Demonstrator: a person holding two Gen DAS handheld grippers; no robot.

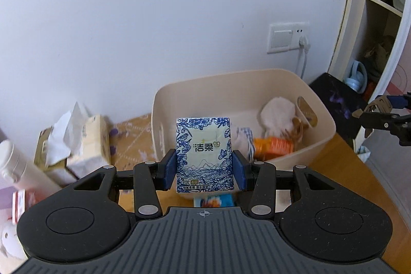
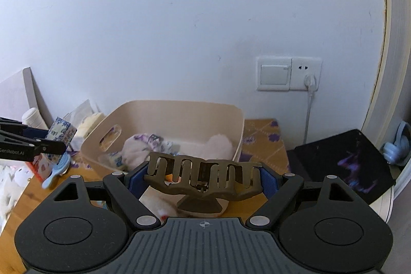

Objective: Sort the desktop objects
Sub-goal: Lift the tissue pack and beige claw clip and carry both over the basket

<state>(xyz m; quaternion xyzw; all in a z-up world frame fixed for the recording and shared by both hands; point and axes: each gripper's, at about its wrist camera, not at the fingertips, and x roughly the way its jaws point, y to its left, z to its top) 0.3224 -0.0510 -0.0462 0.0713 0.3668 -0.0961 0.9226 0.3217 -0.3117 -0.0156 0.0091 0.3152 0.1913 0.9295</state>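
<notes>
My left gripper (image 1: 204, 170) is shut on a blue-and-white tissue packet (image 1: 205, 145) and holds it upright above the wooden table, just in front of the beige storage bin (image 1: 318, 104). My right gripper (image 2: 203, 177) is shut on a brown hair claw clip (image 2: 203, 179), held above the table in front of the same bin (image 2: 239, 125). The bin holds a pink fluffy item (image 1: 277, 117), an orange packet (image 1: 274, 145) and cloth pieces. The right gripper shows at the right edge of the left wrist view (image 1: 385, 114); the left gripper with the packet (image 2: 63, 131) shows at the left of the right wrist view.
An open tissue pack (image 1: 82, 143) and a white bottle (image 1: 20, 166) stand left of the bin. A black mat (image 2: 344, 163) lies to the right. A blue comb (image 2: 57, 168) lies on the table. A wall socket with a plugged cable (image 2: 309, 84) is behind.
</notes>
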